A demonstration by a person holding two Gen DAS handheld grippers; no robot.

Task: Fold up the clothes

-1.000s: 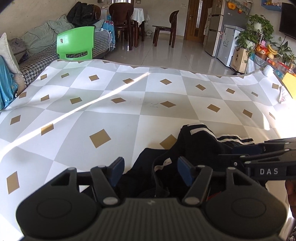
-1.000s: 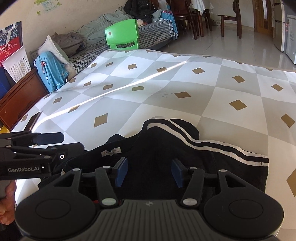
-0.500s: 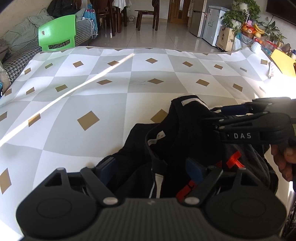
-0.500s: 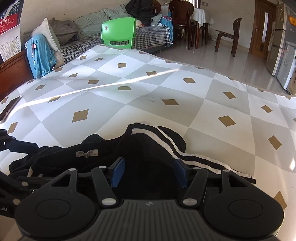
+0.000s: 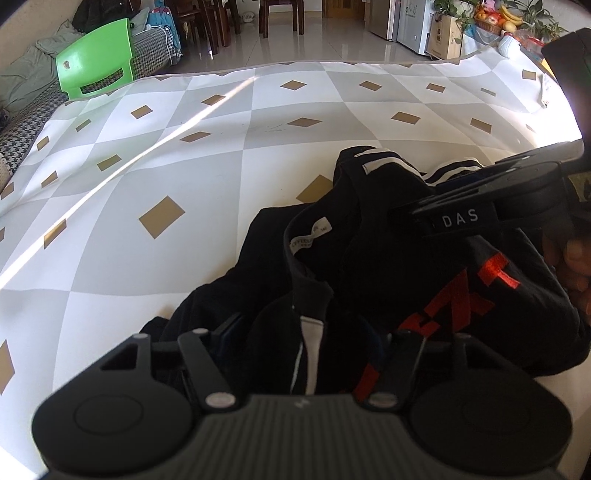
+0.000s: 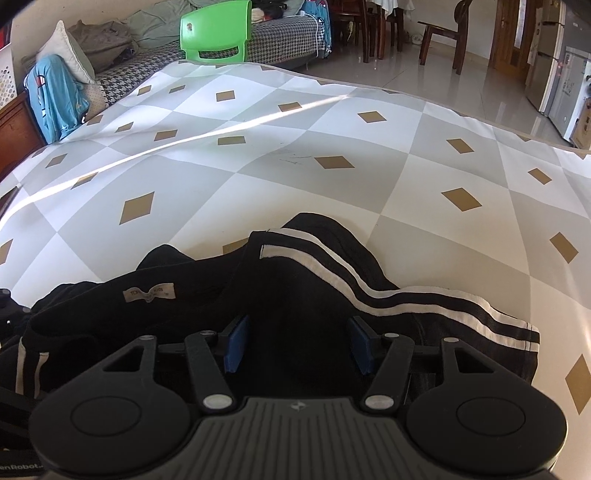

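Green chair; checkered cloth

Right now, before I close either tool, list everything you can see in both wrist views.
Garment: one, black with white stripes and red lettering, crumpled at the near edge of the cloth, under both tools.
Neck label: one, pale, inside the garment.
Cloth: one, white and grey checks with tan diamonds, covering the work surface.
Plastic chair: one, green, past the far edge.
Sofa: one, houndstooth cover, behind the chair.
Wooden chairs: several, dark, far back on the tiled floor.
Fruit: a pile, far right.
Left tool: fingers apart, garment between them.
Right tool: fingers apart over the garment.
Hand: one, on the right tool.
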